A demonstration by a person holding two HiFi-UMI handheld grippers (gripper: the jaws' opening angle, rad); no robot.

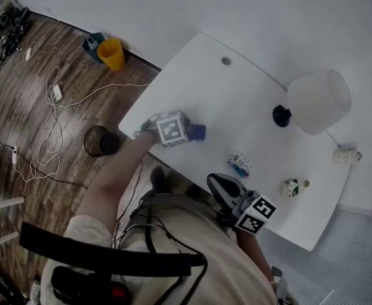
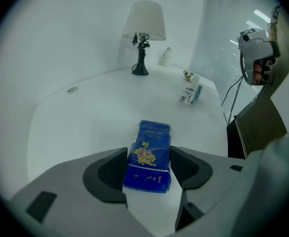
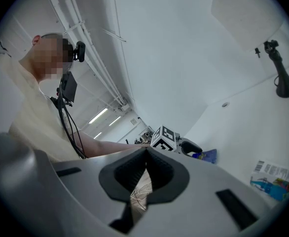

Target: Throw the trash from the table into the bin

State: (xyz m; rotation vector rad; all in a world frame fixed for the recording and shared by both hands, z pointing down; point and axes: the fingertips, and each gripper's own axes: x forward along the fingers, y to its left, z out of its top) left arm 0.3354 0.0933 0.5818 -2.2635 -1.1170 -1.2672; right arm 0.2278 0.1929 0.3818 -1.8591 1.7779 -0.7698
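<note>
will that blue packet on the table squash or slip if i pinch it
The blue packet looks like soft film wrap, so it will probably give a little rather than stay stiff. Its glossy skin may be slippery. Thin and lying flat on the table, it should slide rather than roll, and is likely light.

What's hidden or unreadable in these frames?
Bin, head view: inside too dark and small to see.
Blue packet, left gripper view: print too small; whether the pads of the left gripper press it is unclear.
Small white object, head view: too small to identify.
</note>
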